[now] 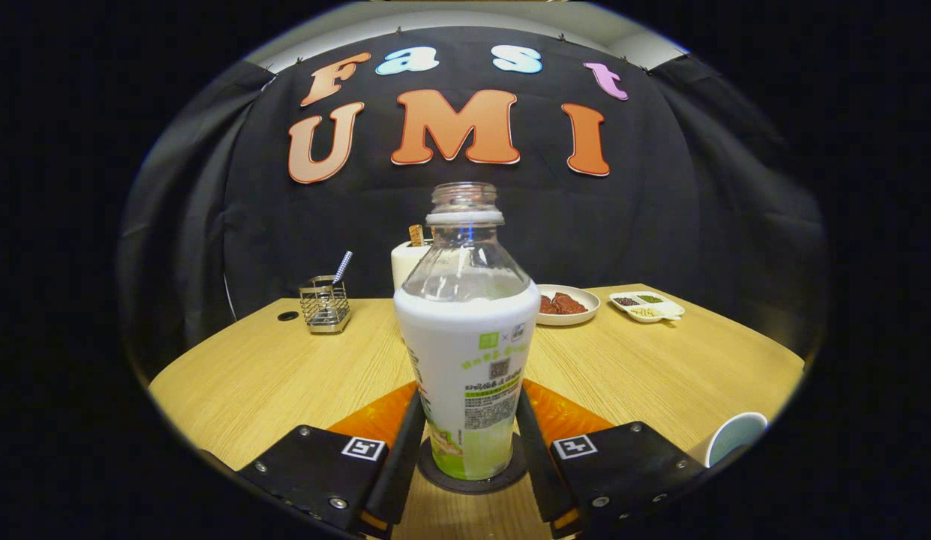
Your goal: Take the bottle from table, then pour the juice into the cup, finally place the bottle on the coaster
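One bottle (469, 337) stands upright on dark round coaster (473, 472), cap off, between two fingers of gripper (471, 442). Fingers sit close along both sides of bottle; cannot tell if they press on it. Label white and green with small square code; text too small to read. One cup (735, 437) on wooden table (270, 375), off to right of fingers. Beyond bottle: one wire holder (325, 304), one white container (409, 262), one plate (566, 305), one divided dish (647, 306).

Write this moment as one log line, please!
bottle: upright on coaster, uncapped | gripper: fingers against bottle sides | cup: right of fingers
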Tool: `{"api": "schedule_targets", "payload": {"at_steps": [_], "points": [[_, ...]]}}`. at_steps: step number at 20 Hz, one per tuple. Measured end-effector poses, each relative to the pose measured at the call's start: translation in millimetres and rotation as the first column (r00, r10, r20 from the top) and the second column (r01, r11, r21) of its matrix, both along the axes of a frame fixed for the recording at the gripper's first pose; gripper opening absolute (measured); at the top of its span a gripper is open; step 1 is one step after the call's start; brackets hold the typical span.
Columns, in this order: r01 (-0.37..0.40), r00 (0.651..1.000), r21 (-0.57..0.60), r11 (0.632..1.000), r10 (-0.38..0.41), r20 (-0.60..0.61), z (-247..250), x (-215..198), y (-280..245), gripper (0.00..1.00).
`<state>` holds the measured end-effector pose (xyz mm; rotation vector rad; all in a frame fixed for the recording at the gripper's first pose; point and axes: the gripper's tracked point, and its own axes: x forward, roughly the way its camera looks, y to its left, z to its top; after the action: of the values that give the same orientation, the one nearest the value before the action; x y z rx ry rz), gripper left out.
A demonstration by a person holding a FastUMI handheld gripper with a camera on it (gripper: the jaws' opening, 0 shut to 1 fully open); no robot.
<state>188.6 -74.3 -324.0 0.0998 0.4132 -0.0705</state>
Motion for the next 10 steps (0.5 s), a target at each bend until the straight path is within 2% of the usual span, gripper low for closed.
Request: {"api": "schedule_targets", "payload": {"at_steps": [5,10], "points": [[-0.008,1.0,0.041,0.999,0.008,-0.003,11.2,-12.2,8.0,0.89],[-0.007,1.0,0.05,0.999,0.007,0.006,36.0,-34.3,16.9,0.96]]}}
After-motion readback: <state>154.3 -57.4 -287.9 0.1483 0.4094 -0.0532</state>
